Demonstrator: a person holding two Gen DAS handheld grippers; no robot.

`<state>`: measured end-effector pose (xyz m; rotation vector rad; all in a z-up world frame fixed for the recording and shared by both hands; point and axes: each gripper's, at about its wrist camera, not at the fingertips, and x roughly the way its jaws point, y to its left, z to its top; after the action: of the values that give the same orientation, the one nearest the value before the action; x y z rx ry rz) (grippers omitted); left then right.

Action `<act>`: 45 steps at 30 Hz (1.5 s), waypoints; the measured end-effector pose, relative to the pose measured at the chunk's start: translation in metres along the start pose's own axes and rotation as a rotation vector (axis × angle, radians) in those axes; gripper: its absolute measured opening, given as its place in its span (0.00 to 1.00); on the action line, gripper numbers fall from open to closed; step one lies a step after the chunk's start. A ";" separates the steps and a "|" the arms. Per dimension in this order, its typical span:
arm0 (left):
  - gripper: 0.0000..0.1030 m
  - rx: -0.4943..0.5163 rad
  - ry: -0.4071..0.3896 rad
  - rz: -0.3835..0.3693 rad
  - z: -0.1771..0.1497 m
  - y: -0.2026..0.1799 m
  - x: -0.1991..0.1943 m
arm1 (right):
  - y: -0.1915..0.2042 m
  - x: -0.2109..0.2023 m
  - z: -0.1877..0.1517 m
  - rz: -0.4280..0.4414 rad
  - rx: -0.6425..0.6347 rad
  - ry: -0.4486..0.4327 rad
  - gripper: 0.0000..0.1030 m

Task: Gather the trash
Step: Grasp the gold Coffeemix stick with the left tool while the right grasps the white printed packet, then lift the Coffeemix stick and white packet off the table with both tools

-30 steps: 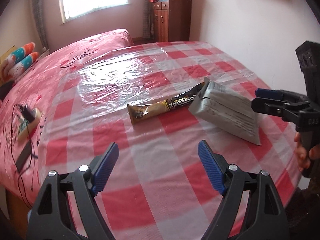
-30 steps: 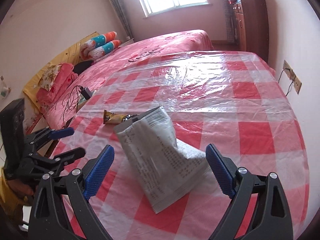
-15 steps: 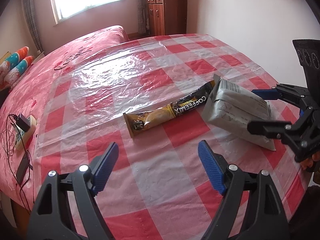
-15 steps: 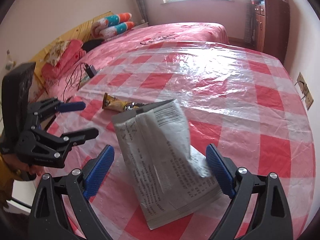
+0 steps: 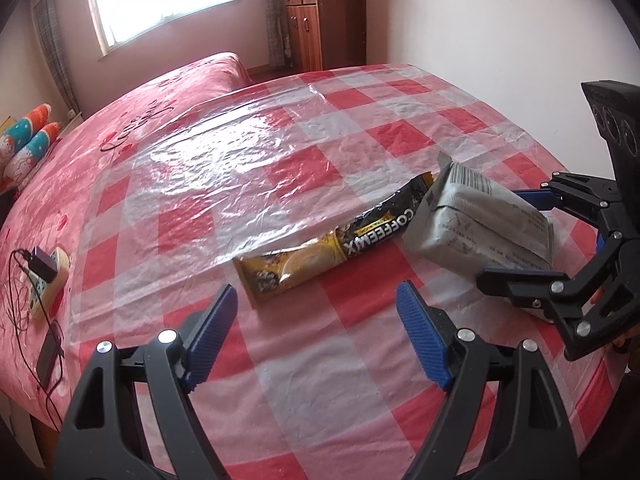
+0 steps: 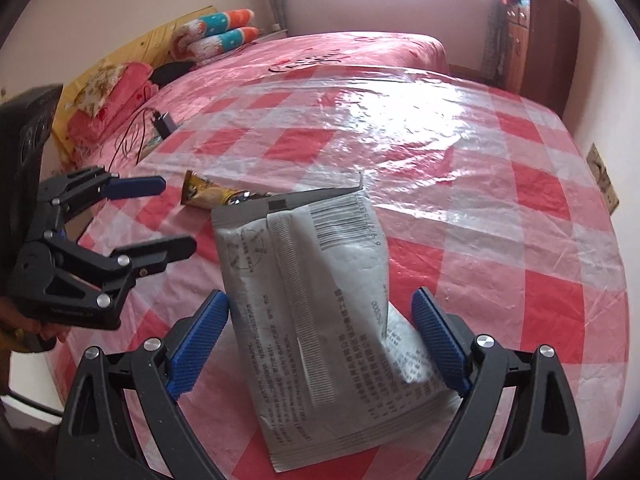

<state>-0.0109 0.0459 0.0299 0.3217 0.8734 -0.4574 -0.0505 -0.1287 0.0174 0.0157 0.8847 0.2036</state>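
Note:
A yellow and black coffee mix sachet point(image 5: 320, 252) lies flat on the red and white checked tablecloth point(image 5: 256, 168). My left gripper point(image 5: 316, 308) hangs open just short of its near end, with nothing between the fingers. A grey printed pouch point(image 6: 320, 300) lies to the sachet's right, overlapping its far end. My right gripper point(image 6: 320, 300) is open and straddles the pouch's lower half; the left pad is at its edge and the right pad stands clear. In the right wrist view the left gripper point(image 6: 176, 216) is at the left, beside the sachet point(image 6: 208, 196).
A clear plastic sheet point(image 5: 224, 160) covers the cloth. A bed point(image 5: 48, 208) adjoins the table on the left, with a power strip and charger point(image 5: 44, 272), cables and a phone point(image 5: 48, 356) on it. A wooden cabinet point(image 5: 324, 16) stands at the back. A wall socket point(image 6: 600, 176) is on the right.
Both grippers have moved forward and down towards the table. The pouch now sits between the right gripper's fingers, and the sachet is closer to the left gripper. Both jaw openings look unchanged.

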 end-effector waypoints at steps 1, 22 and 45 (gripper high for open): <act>0.80 0.011 0.001 0.001 0.002 -0.001 0.001 | -0.002 -0.001 0.000 0.000 0.005 -0.003 0.87; 0.74 0.126 0.065 -0.022 0.034 -0.010 0.041 | -0.036 -0.021 -0.005 0.079 0.162 -0.097 0.83; 0.25 -0.092 0.000 -0.088 0.046 -0.003 0.052 | -0.013 -0.011 -0.004 0.053 0.098 -0.044 0.92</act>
<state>0.0469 0.0089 0.0163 0.1999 0.9082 -0.4969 -0.0577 -0.1440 0.0219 0.1346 0.8504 0.2082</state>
